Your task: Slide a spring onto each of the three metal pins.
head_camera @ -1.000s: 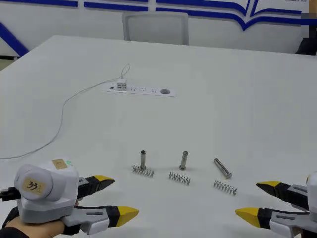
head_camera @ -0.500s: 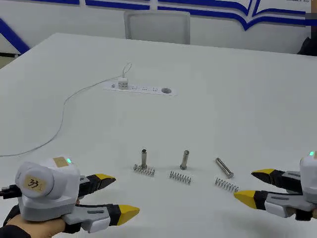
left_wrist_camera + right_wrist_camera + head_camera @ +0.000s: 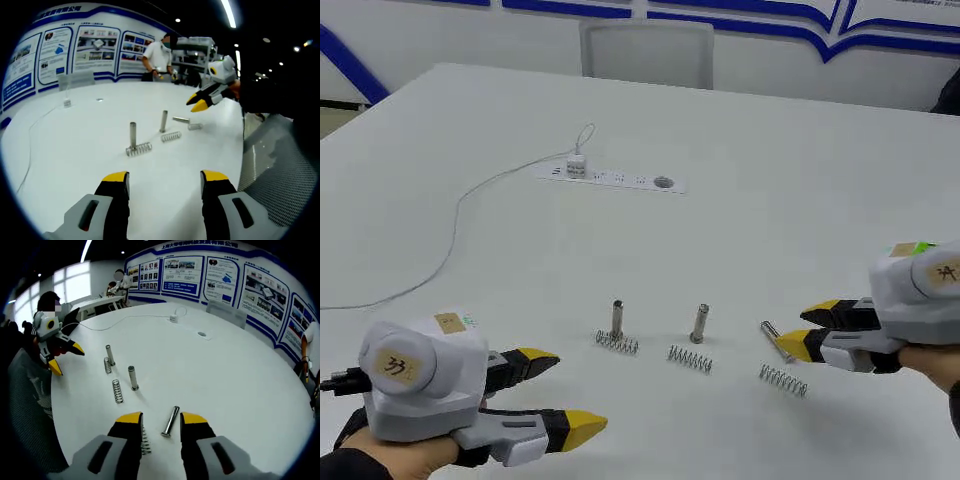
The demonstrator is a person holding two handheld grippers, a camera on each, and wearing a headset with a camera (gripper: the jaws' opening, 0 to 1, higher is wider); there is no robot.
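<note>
Three metal pins sit in a row on the white table [image 3: 800, 200] in the head view. The left pin [image 3: 618, 318] and middle pin [image 3: 700, 323] stand upright, and the right pin [image 3: 775, 338] lies flat. A spring lies on the near side of each: the left spring [image 3: 617, 343] touches its pin's base, the middle spring [image 3: 690, 359] is just beside its pin, and the right spring [image 3: 783, 380] is near its pin. No spring is on a pin. The left gripper [image 3: 560, 393] hovers at the near left with its jaws spread and nothing between them. The right gripper [image 3: 807, 327] has its yellow tips at the right pin's near end. A power strip [image 3: 610, 180] with a cable [image 3: 460, 215] lies farther back, before a chair [image 3: 645, 52].

The left gripper view shows its own jaws wide apart over bare table, well short of the left pin [image 3: 133, 135] and left spring [image 3: 138, 148]. The right gripper [image 3: 202, 100] hangs above the far end of the row.

In the right gripper view the jaws are released and straddle the right pin [image 3: 170, 421], with a gap on each side. The right spring [image 3: 145, 437] lies beside one jaw.
</note>
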